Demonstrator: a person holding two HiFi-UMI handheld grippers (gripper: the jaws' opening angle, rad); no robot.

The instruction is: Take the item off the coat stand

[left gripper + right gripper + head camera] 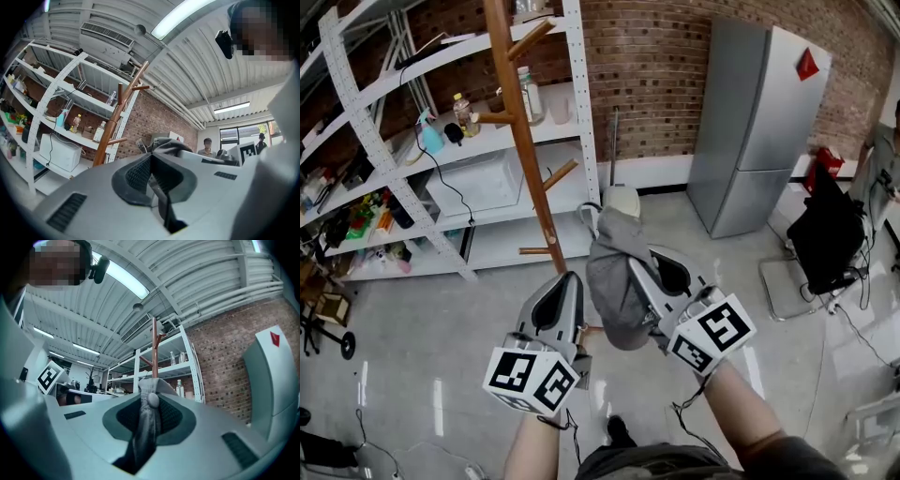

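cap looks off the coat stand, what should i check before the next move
1. Grip on the cap: ok. Its cloth is pinched between the jaws of the right hand-held gripper.
2. Cap free of the coat stand: ok. It hangs apart from the pole and pegs.
3. Left hand-held gripper: its jaws are together beside the cap. Whether they catch any cloth: cannot tell.
4. Cap off the floor: ok. It dangles above it.
5. Place to put the cap down: cannot tell. None is marked in any view.
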